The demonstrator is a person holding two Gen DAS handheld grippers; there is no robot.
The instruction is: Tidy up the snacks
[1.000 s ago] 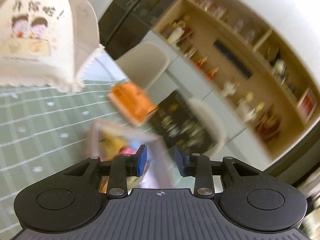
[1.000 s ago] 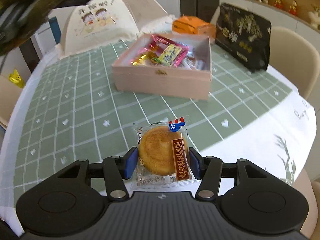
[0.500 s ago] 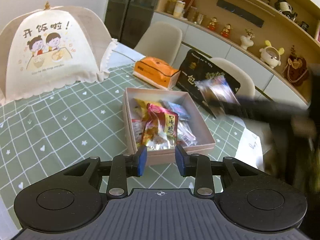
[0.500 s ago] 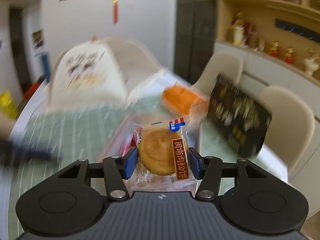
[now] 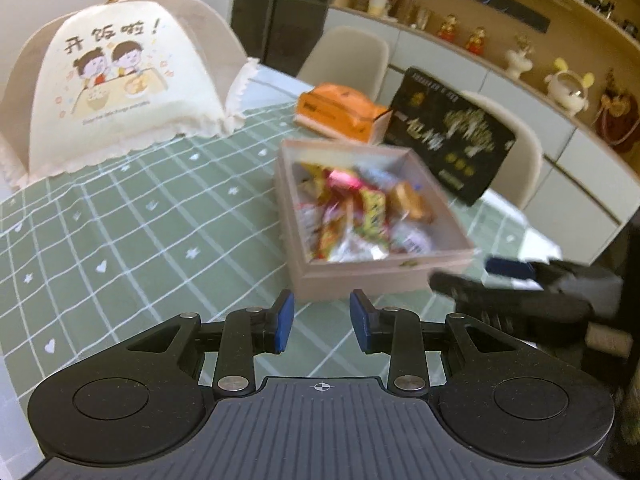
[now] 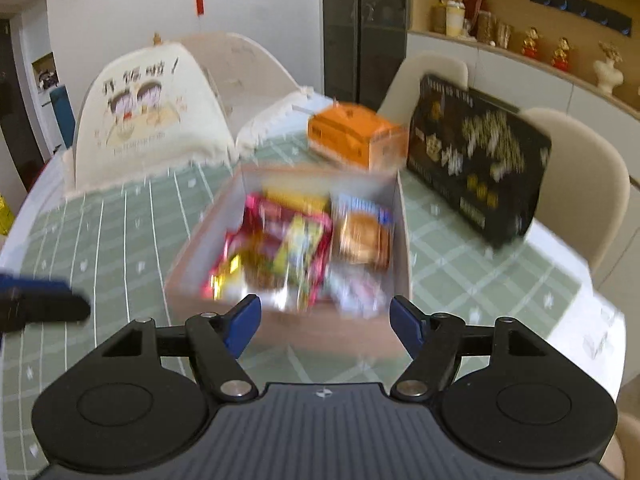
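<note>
An open pale pink box (image 5: 384,276) (image 6: 280,332) sits on the green checked tablecloth and holds several wrapped snacks. A round golden cake in a clear wrapper (image 6: 362,234) (image 5: 412,202) lies in the box at its right side. My right gripper (image 6: 326,322) is open and empty, just in front of the box's near wall. My left gripper (image 5: 322,320) is open with a narrow gap and empty, near the box's front left corner. The right gripper also shows blurred at the right in the left wrist view (image 5: 508,292).
A cream mesh food cover (image 5: 120,88) (image 6: 148,116) stands at the back left. An orange tissue pack (image 5: 340,114) (image 6: 356,138) and an upright black box (image 5: 452,136) (image 6: 476,160) stand behind the snack box. Beige chairs (image 6: 576,184) ring the table's far side.
My right gripper held the wrapped cake, carried it up over the box and opened; the cake now lies in the box. My left gripper swung from tilted to level, then nearer the table.
</note>
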